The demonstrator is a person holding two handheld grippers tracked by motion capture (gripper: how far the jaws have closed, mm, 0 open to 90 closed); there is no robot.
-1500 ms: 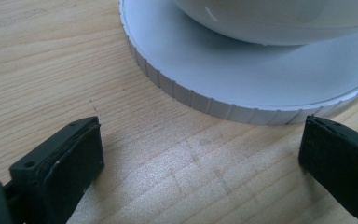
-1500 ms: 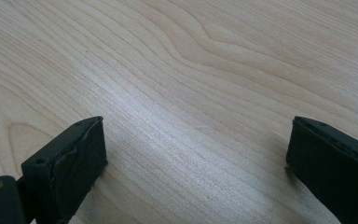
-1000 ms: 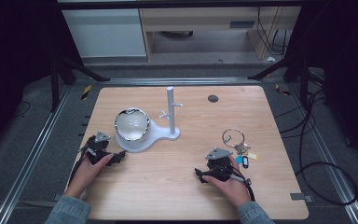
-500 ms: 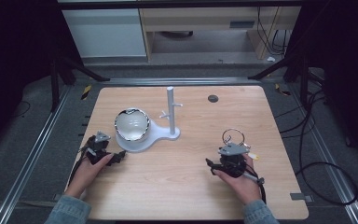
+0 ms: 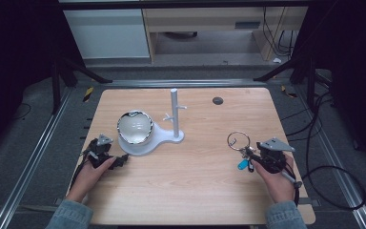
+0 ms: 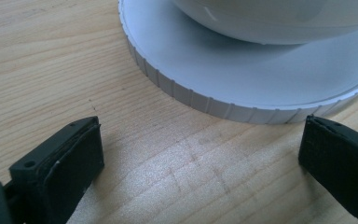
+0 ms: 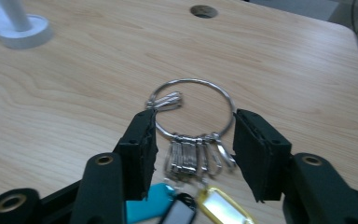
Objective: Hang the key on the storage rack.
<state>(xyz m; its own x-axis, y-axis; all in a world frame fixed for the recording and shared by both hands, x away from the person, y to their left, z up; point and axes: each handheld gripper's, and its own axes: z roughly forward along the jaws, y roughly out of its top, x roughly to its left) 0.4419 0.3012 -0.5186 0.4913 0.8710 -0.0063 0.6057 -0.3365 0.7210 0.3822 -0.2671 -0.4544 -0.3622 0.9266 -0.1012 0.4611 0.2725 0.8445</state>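
Where right gripper [image 7: 193, 140] straddles key ring [image 7: 193, 109], tags [image 7: 223, 207] cut off.

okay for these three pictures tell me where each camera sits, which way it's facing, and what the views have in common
High view: above the person's side, looking forward and down at the table; both hands and grippers enter from below.
Left gripper view: rides the left gripper, open, facing the white stand base.
Right gripper view: rides the right gripper, open around the key ring.
Shared: key ring and stand base show in the high view too.
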